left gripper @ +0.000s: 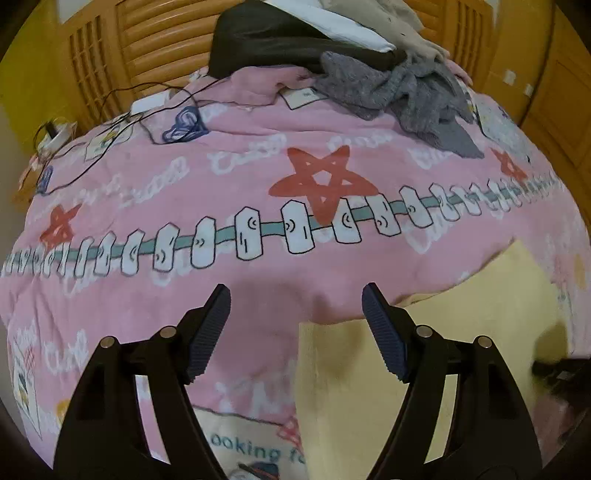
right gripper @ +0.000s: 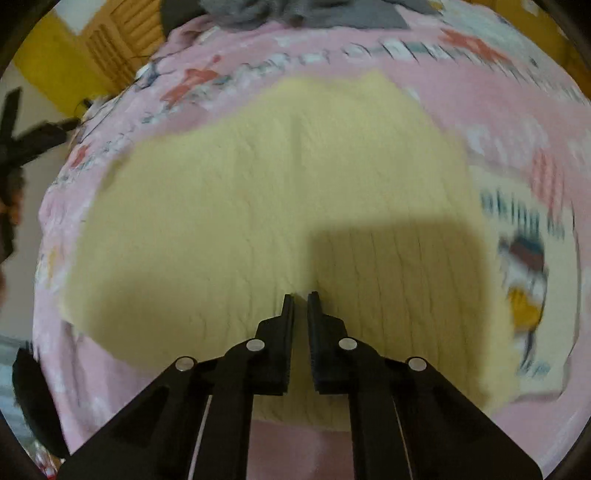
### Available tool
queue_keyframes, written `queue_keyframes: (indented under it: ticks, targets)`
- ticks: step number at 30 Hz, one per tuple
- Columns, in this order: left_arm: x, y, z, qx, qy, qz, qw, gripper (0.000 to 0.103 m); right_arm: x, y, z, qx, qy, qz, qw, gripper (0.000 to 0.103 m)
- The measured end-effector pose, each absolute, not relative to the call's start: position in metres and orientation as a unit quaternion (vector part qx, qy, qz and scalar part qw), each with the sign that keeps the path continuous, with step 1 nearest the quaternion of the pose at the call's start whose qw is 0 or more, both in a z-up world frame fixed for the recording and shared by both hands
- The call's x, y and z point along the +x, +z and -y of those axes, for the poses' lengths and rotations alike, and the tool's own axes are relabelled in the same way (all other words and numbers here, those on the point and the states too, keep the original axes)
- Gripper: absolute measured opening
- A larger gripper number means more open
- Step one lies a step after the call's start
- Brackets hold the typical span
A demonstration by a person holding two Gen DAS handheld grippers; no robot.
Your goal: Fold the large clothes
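Observation:
A pale yellow knit garment (right gripper: 280,206) lies on a pink printed bedspread (right gripper: 480,110). My right gripper (right gripper: 302,295) is nearly shut, its jaws pinching an edge of the yellow fabric near its front. The right wrist view is blurred by motion. In the left wrist view the yellow garment (left gripper: 443,350) lies at the lower right on the bedspread (left gripper: 258,177). My left gripper (left gripper: 295,291) is open and empty, above the bedspread just left of the garment's edge. The right gripper's dark body (left gripper: 561,369) shows blurred at the right edge.
A heap of clothes sits at the far side of the bed: a grey knit (left gripper: 406,96), a black item (left gripper: 280,44) and white fabric (left gripper: 343,22). Black cables (left gripper: 147,110) run over the bed's far left. A wooden louvred wardrobe (left gripper: 155,40) stands behind.

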State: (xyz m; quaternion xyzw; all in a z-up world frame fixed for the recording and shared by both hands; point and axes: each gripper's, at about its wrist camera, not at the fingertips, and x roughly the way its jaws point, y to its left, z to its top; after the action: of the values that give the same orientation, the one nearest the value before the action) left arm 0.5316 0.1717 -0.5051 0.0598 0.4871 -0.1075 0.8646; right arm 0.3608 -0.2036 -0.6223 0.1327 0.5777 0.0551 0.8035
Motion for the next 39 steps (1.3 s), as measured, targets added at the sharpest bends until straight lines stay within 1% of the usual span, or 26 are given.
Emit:
queue_keyframes:
  ticks: [1,3,5,8,11,12,13,15,16,19,22,24,25,27,28,29,30,31,32,33,34,35,36,37,38,39]
  targets:
    - [0.524,-0.5,-0.168,0.054,-0.113,-0.484,0.866,0.072,0.354,-0.627,0.208,0.142,0.047,-0.561,0.814,0.005]
    - [0.494,-0.491,-0.155,0.051,-0.117,-0.472,0.873,0.072,0.351,-0.628,0.211,0.125,0.029,-0.544,0.83,0.0]
    - [0.46,-0.492,-0.14,0.034,-0.089,-0.466,0.88,0.072,0.345,-0.625,0.218,0.134,0.0,-0.533,0.836,0.0]
    - [0.423,-0.517,-0.111,-0.032,-0.14,-0.511,0.848,0.072,0.333,-0.622,0.222,0.144,-0.042,-0.523,0.839,0.0]
    - [0.403,-0.559,-0.074,-0.04,-0.143,-0.536,0.831,0.06,0.326,-0.624,0.228,0.161,-0.063,-0.512,0.841,0.0]
    - [0.403,-0.571,-0.066,-0.039,-0.141,-0.548,0.824,0.043,0.318,-0.62,0.23,0.176,-0.069,-0.504,0.843,0.0]
    - [0.405,-0.593,-0.057,-0.039,-0.13,-0.57,0.81,0.036,0.311,-0.616,0.228,0.182,-0.072,-0.498,0.845,0.0]
    - [0.408,-0.618,-0.05,-0.039,-0.105,-0.59,0.8,0.034,0.289,-0.604,0.228,0.213,-0.083,-0.477,0.849,0.004]
    - [0.408,-0.626,-0.049,-0.036,-0.094,-0.589,0.802,0.033,0.278,-0.6,0.229,0.237,-0.091,-0.464,0.849,0.004]
    - [0.41,-0.637,-0.043,-0.018,-0.082,-0.581,0.81,0.033,0.25,-0.599,0.232,0.318,-0.119,-0.43,0.837,0.009]
    - [0.409,-0.62,-0.044,-0.026,-0.092,-0.573,0.814,0.033,0.239,-0.618,0.235,0.381,-0.109,-0.432,0.81,0.022]
    - [0.399,-0.596,-0.046,-0.039,-0.102,-0.549,0.828,0.033,0.235,-0.633,0.245,0.419,-0.088,-0.435,0.793,0.041]
    - [0.393,-0.586,-0.046,-0.048,-0.106,-0.535,0.837,0.033,0.235,-0.637,0.249,0.436,-0.086,-0.429,0.786,0.043]
    - [0.375,-0.564,-0.043,-0.065,-0.114,-0.497,0.858,0.033,0.231,-0.642,0.261,0.474,-0.086,-0.412,0.774,0.056]
    - [0.367,-0.56,-0.04,-0.071,-0.122,-0.482,0.865,0.033,0.232,-0.646,0.27,0.503,-0.082,-0.398,0.763,0.06]
    - [0.362,-0.558,-0.033,-0.055,-0.104,-0.488,0.865,0.033,0.232,-0.648,0.276,0.525,-0.071,-0.388,0.754,0.07]
    - [0.36,-0.56,-0.026,-0.036,-0.092,-0.509,0.855,0.033,0.233,-0.65,0.28,0.542,-0.063,-0.38,0.747,0.076]
    - [0.355,-0.564,-0.021,-0.045,-0.097,-0.531,0.84,0.033,0.237,-0.653,0.285,0.566,-0.054,-0.367,0.737,0.078]
    - [0.354,-0.567,-0.018,-0.067,-0.111,-0.546,0.828,0.033,0.239,-0.654,0.288,0.575,-0.048,-0.362,0.733,0.079]
    - [0.351,-0.573,-0.013,-0.094,-0.132,-0.565,0.809,0.029,0.244,-0.655,0.291,0.583,-0.041,-0.358,0.728,0.079]
    - [0.346,-0.578,-0.009,-0.099,-0.138,-0.574,0.801,0.01,0.248,-0.654,0.295,0.589,-0.039,-0.357,0.724,0.078]
    - [0.345,-0.581,-0.005,-0.098,-0.144,-0.578,0.797,0.006,0.25,-0.652,0.298,0.592,-0.038,-0.351,0.725,0.078]
    - [0.342,-0.586,-0.001,-0.096,-0.146,-0.583,0.794,0.005,0.252,-0.651,0.3,0.59,-0.04,-0.352,0.726,0.077]
    - [0.34,-0.595,0.003,-0.092,-0.146,-0.592,0.788,0.002,0.259,-0.651,0.299,0.579,-0.043,-0.364,0.728,0.076]
    - [0.34,-0.604,0.003,-0.091,-0.138,-0.6,0.783,0.001,0.265,-0.653,0.299,0.569,-0.046,-0.371,0.732,0.069]
    - [0.343,-0.615,0.001,-0.102,-0.133,-0.608,0.776,0.001,0.271,-0.654,0.297,0.549,-0.056,-0.386,0.739,0.058]
